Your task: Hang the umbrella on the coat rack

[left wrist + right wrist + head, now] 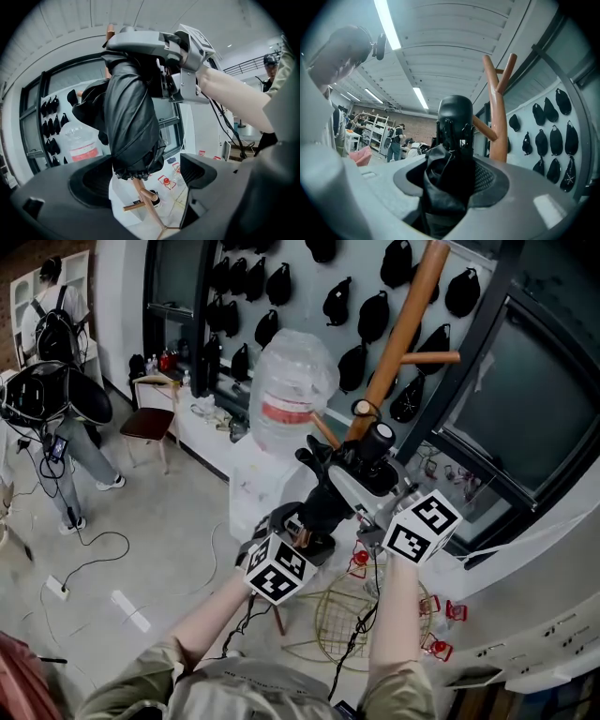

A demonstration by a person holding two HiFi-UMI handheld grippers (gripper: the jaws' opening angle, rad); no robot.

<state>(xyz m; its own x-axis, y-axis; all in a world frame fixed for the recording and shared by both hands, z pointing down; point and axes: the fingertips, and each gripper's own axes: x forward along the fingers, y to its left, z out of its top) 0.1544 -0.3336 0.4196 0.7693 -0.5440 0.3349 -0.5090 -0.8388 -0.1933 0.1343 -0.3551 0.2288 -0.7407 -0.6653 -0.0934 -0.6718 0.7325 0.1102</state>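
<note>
Head view: forearms (pixel 223 613) extended side by side | right gripper (pixel 451 187) clamped on umbrella (pixel 131 117) | left gripper (pixel 145 180) jaws apart

the coat rack (pixel 405 334) stands just beyond the umbrella (pixel 323 504), with its slanted trunk and a side peg (pixel 433 358) right in the line ahead. in the right gripper view the umbrella's handle end (pixel 456 117) sits just left of the trunk, and a lower peg (pixel 483 129) juts out behind it. open air shows left of the trunk and above that peg, up to the ceiling (pixel 454 51). a big water bottle (pixel 291 390) crowds the left side, near the umbrella. black caps (pixel 375 310) on the wall and a dark window frame (pixel 472 348) close the far side. below, a round wire frame (pixel 349 615) and cables (pixel 103 540) lie on the floor (pixel 178 521). in the left gripper view the left tongs (pixel 147 173) leave a gap between the umbrella's tip and their right jaw.
</note>
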